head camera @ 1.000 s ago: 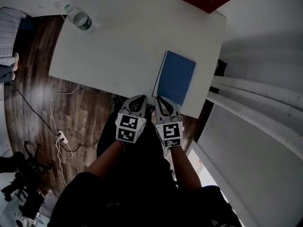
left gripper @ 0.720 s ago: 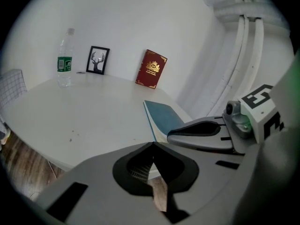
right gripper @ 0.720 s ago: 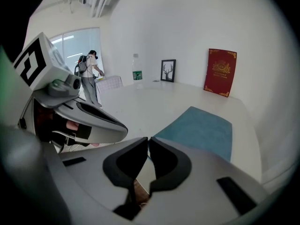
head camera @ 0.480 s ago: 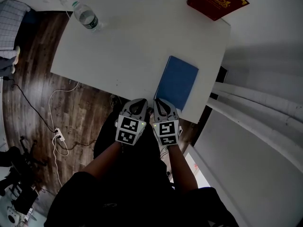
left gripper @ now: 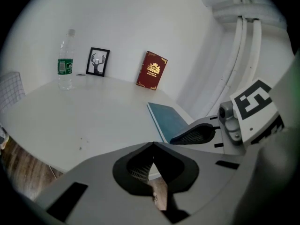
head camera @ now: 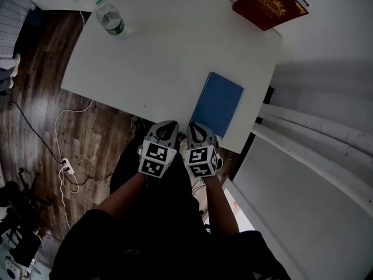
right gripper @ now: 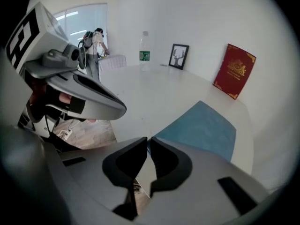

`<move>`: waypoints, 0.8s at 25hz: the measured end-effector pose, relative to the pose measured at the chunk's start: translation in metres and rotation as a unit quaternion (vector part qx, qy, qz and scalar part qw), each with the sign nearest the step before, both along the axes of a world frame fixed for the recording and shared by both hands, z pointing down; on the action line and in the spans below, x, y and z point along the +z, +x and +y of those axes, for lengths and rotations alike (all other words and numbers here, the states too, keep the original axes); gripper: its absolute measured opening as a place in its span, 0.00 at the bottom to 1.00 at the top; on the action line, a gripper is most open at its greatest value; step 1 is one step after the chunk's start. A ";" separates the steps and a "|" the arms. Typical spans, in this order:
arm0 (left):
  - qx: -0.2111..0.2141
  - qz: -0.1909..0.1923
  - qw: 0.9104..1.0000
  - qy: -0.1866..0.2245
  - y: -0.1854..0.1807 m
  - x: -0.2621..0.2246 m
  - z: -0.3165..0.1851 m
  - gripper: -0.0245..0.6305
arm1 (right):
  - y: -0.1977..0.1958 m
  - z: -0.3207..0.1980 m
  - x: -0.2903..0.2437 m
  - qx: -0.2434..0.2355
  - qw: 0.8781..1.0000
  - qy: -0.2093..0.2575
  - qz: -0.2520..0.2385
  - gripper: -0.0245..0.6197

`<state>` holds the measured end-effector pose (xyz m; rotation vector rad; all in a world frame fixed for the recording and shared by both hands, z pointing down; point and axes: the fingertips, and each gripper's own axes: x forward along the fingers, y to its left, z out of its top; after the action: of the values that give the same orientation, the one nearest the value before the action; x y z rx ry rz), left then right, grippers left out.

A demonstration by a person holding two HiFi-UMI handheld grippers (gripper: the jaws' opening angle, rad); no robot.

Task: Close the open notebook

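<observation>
The blue notebook point(head camera: 217, 104) lies closed and flat on the white table point(head camera: 163, 45), near its front right corner. It also shows as the notebook point(left gripper: 169, 121) in the left gripper view and the notebook point(right gripper: 201, 128) in the right gripper view. My left gripper point(head camera: 167, 124) and right gripper point(head camera: 198, 127) hang side by side just off the table's near edge, short of the notebook and touching nothing. The left gripper point(left gripper: 152, 143) has its tips together with nothing between them. The right gripper point(right gripper: 148, 139) is shut too, holding nothing.
A water bottle point(head camera: 111, 21) stands at the table's far left. A dark red book point(head camera: 269, 3) leans at the far right, next to a small picture frame point(left gripper: 98, 61). A cable and power strip point(head camera: 65, 168) lie on the wooden floor at left. White pipes point(head camera: 315, 127) run along the right.
The right gripper has rolled a little and sunk slightly, its marker cube now tilted and closer to the left one. The notebook stays closed and still.
</observation>
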<state>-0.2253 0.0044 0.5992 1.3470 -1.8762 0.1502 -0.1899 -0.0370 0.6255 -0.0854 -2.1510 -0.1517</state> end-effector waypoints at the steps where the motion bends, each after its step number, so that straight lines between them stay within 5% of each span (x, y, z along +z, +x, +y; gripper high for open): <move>1: 0.002 0.001 1.000 0.002 -0.001 -0.001 0.001 0.04 | 0.000 0.001 0.001 -0.011 1.000 0.003 0.016 0.10; 7: 0.026 -0.001 0.999 0.025 -0.019 -0.016 0.010 0.04 | -0.002 0.012 0.004 -0.034 0.996 0.010 0.087 0.11; 12: 0.052 -0.002 0.997 0.054 -0.033 -0.037 0.010 0.04 | -0.001 0.028 0.005 -0.030 0.993 0.019 0.108 0.27; 20: 0.109 -0.042 0.991 0.072 -0.025 -0.057 0.006 0.04 | -0.002 0.017 -0.058 0.104 0.991 0.052 -0.059 0.23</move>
<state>-0.2503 0.0107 0.5425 1.6673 -1.8341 0.1877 -0.1920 -0.0201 0.5676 0.2126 -2.2492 -0.1495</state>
